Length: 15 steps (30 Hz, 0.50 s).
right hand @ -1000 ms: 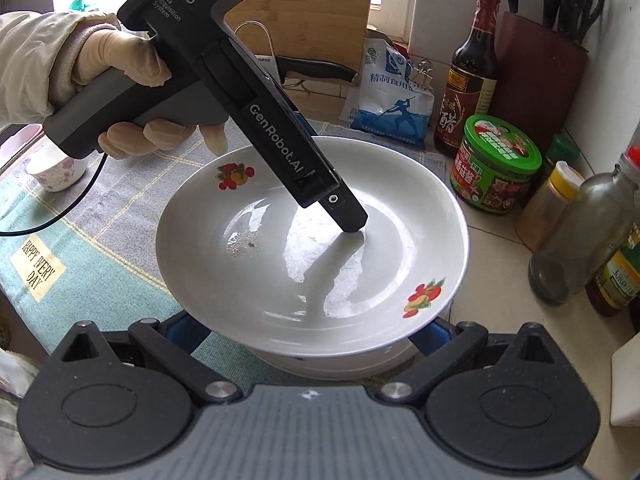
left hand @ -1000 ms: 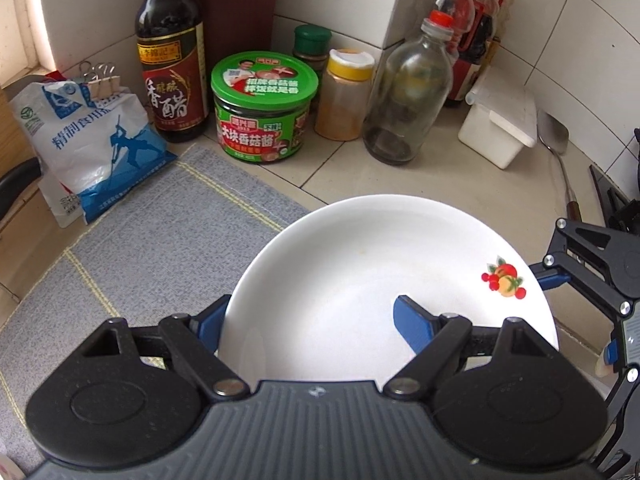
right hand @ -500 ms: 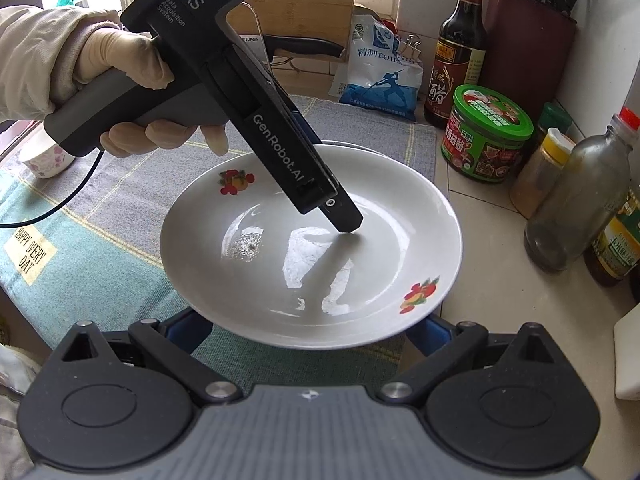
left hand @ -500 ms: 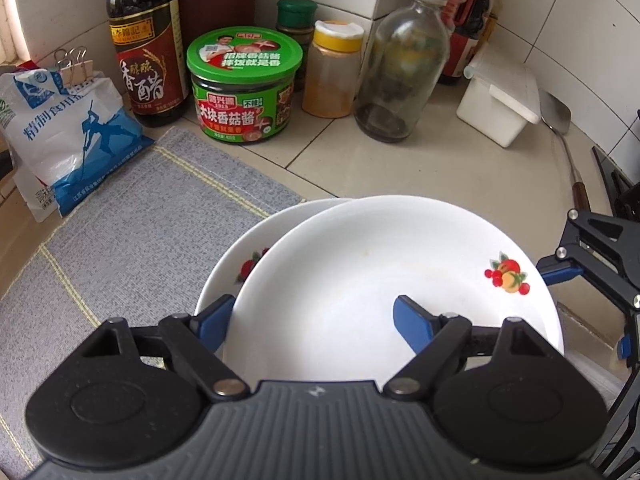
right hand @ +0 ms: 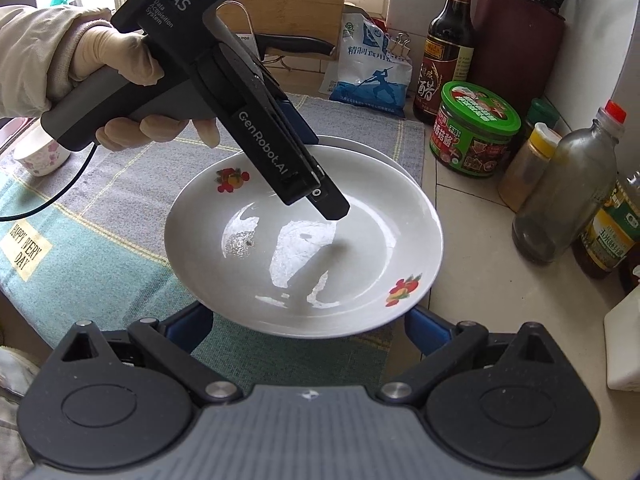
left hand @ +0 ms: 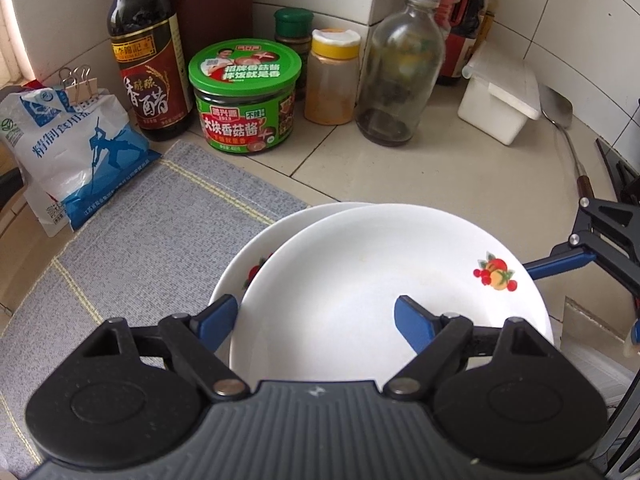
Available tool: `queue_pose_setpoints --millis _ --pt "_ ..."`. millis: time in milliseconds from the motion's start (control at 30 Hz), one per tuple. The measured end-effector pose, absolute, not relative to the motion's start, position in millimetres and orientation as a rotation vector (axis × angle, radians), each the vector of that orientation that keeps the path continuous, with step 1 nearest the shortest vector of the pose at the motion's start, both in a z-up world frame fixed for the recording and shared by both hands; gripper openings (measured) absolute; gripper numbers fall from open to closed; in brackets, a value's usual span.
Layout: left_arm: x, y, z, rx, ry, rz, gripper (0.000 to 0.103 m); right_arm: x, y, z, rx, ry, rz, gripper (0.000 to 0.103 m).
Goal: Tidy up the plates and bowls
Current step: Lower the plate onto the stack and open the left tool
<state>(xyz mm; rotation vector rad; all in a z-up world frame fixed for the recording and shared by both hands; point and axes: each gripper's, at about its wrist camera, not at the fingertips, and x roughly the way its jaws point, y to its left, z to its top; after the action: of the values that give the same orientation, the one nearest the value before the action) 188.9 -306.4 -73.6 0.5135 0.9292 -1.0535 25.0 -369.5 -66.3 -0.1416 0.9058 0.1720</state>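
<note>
Two white plates with fruit prints lie one over the other on the cloth mat. The top plate (left hand: 380,280) (right hand: 280,248) sits shifted off the lower plate (left hand: 248,256) (right hand: 360,146), whose far rim shows behind it. My left gripper (left hand: 316,320) straddles the top plate's rim, one finger (right hand: 332,208) inside the plate and the other outside under the rim. Its jaws are opening, and the pads still look to be touching the plate. My right gripper (right hand: 306,328) stands wide open, both fingers low under the plate's near rim; one of those fingers (left hand: 560,260) shows at the right.
Along the tiled wall stand a vinegar bottle (left hand: 146,48), a green-lidded jar (left hand: 246,96), a spice shaker (left hand: 332,76), a glass bottle (left hand: 400,68) and a white box (left hand: 500,104). A salt bag (left hand: 76,152) lies on the mat's corner. A small cup (right hand: 38,156) sits far left.
The top plate has shifted relative to the lower one, whose far rim has come into view behind it. Both grippers stay at the plate.
</note>
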Motion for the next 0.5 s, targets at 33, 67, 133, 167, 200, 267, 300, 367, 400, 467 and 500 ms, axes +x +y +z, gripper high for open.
queue_pose_setpoints --millis 33,67,133,167,200,267,300,367,400,467,500 --pt "188.8 -304.7 -72.7 0.511 0.926 -1.050 0.086 23.7 -369.1 -65.6 -0.139 0.904 0.171 0.103" --pt "188.7 -303.2 -71.9 0.508 0.924 -1.045 0.086 23.5 -369.2 -65.5 -0.139 0.902 0.168 0.103" --pt "187.9 -299.9 -70.0 0.507 0.914 -1.034 0.088 22.1 -368.9 -64.9 -0.142 0.897 0.164 0.103" --pt "187.5 -297.8 -68.7 0.507 0.909 -1.025 0.089 21.3 -368.3 -64.7 -0.142 0.897 0.163 0.103" --pt "186.5 -295.8 -66.6 0.508 0.899 -1.016 0.090 20.5 -368.0 -64.6 -0.142 0.897 0.162 0.103" --pt "184.5 -289.9 -61.0 0.506 0.873 -1.004 0.091 18.3 -367.1 -64.2 -0.144 0.895 0.159 0.103" --pt "183.4 -286.4 -57.9 0.498 0.865 -1.000 0.091 17.3 -366.6 -64.0 -0.144 0.895 0.155 0.103" --pt "179.9 -277.2 -50.5 0.480 0.840 -0.997 0.091 14.0 -365.5 -62.3 -0.144 0.884 0.142 0.103" --pt "177.5 -272.3 -47.0 0.471 0.826 -0.990 0.091 12.6 -364.6 -61.3 -0.143 0.878 0.136 0.103" --pt "171.0 -261.7 -39.4 0.458 0.798 -0.973 0.092 9.7 -362.1 -59.0 -0.145 0.869 0.106 0.103" --pt "167.8 -256.6 -36.0 0.448 0.784 -0.965 0.092 8.1 -360.8 -57.7 -0.147 0.863 0.091 0.103"
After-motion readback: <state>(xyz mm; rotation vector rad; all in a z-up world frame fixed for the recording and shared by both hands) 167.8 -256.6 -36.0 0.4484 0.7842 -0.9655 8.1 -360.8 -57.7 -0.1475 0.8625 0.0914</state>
